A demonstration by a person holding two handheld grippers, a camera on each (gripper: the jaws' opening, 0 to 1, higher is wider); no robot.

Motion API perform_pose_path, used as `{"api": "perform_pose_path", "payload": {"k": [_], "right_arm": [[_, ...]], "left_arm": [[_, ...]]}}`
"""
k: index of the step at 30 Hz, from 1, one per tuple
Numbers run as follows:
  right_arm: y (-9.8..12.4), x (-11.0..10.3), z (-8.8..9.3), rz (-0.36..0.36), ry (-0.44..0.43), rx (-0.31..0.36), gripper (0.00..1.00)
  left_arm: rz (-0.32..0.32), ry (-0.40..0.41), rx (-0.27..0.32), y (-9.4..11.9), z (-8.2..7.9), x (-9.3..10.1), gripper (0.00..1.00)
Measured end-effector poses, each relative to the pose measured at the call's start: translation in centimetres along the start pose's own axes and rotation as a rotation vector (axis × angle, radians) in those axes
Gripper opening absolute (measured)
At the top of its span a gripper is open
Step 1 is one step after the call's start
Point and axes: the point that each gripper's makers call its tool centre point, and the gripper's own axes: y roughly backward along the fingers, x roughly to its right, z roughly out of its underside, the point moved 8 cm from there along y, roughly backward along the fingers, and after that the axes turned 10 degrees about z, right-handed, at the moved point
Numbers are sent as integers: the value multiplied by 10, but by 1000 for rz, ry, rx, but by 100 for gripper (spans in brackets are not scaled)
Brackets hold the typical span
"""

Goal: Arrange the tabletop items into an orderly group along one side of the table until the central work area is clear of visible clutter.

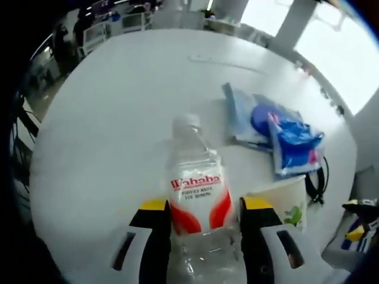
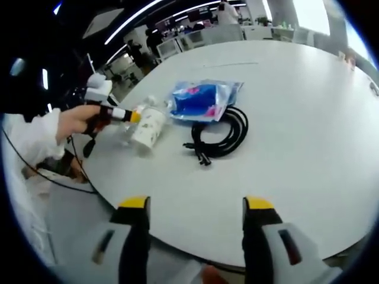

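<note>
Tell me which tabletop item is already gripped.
The clear water bottle, clamped between the left gripper jaws. The paper cup, blue packet and black cable lie untouched.

Your left gripper view shows one legible brand: the water bottle [image 1: 198,201] carries a white label with red swooshes reading "Wahaha" in red. Two smaller lines beneath it are too blurred to read. You'll find pink markings on the blue plastic packet [image 1: 293,145], also illegible.
</note>
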Motion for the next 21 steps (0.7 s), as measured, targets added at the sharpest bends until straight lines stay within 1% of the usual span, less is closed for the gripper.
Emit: {"api": "perform_pose_path", "payload": {"k": [5, 10, 12, 15, 21], "right_arm": [[1, 2, 1, 5, -5, 4, 62], [1, 4, 0, 11, -9, 9, 62], [1, 5, 0, 11, -9, 11, 62], [1, 4, 1, 9, -7, 10, 62], [0, 2, 1, 1, 0, 10, 62]], "left_arm": [[4, 4, -2, 1, -1, -2, 41], [15, 15, 26, 11, -3, 2, 40], [38, 14, 62, 14, -8, 5, 39], [60, 43, 96, 17, -13, 6, 38], [58, 75, 91, 18, -11, 6, 37]]}}
